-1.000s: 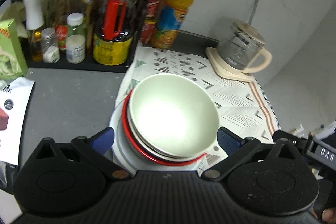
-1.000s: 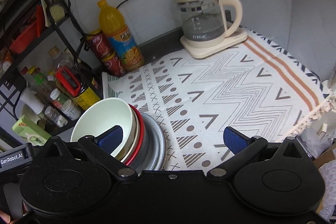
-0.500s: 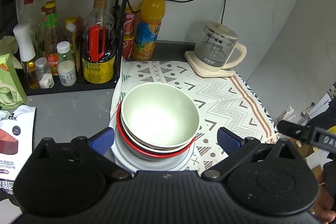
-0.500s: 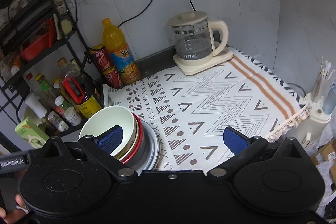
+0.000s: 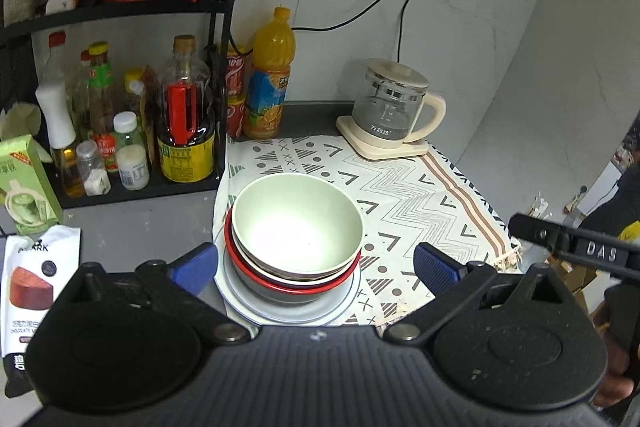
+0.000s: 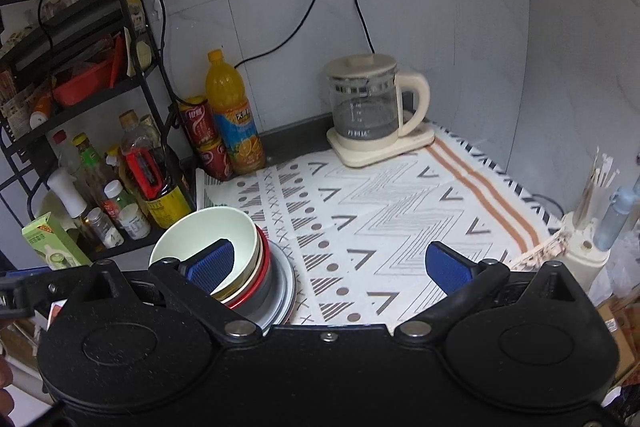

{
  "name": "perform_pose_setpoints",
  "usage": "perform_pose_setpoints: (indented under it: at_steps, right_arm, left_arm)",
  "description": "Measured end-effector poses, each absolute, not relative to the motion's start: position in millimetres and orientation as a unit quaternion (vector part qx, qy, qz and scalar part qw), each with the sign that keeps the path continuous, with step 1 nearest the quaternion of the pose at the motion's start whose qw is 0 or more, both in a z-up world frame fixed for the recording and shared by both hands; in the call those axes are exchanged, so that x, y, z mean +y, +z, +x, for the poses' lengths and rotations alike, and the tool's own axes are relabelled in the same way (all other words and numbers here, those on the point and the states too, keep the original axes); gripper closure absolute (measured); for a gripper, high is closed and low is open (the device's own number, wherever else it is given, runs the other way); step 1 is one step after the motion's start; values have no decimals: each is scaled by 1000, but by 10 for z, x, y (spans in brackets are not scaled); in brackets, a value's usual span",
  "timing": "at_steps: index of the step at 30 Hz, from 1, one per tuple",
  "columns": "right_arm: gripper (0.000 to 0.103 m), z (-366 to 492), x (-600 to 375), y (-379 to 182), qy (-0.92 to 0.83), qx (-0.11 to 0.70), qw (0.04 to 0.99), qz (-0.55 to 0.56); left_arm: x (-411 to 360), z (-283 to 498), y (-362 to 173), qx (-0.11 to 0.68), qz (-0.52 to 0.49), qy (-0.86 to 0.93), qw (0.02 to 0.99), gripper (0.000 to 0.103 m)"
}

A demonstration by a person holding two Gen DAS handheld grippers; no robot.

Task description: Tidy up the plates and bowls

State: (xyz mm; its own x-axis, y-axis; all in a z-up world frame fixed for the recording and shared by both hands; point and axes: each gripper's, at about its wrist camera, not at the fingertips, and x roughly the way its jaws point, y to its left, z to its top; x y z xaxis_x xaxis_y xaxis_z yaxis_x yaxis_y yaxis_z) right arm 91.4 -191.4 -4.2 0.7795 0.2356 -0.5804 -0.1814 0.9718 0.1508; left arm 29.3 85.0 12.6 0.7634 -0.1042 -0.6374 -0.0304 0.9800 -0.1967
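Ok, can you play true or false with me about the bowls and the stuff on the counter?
1. The pale green bowl sits on top of the stack. True.
2. The stack of bowls rests on a grey round plate. True.
3. The glass kettle with the cream handle is lying on its side. False: it stands upright on its cream base.
4. The left gripper is squeezing the green bowl. False: its jaws are wide open and hold nothing.
5. The orange juice bottle stands beside red cans. True.
6. The right gripper carries a plate. False: its jaws are open and empty.
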Motion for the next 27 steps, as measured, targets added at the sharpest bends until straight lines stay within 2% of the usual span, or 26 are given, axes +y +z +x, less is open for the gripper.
perform_pose_setpoints:
  at_steps: [9,27]
  right_arm:
    - [0,819,-1890,94,117,281,952,21]
    - [0,741,-1825,40,133,302,944,5]
  left_arm:
    - [836,167,142,347,-91,-12,934,0]
    - [736,71,177,344,-71,4,936,0]
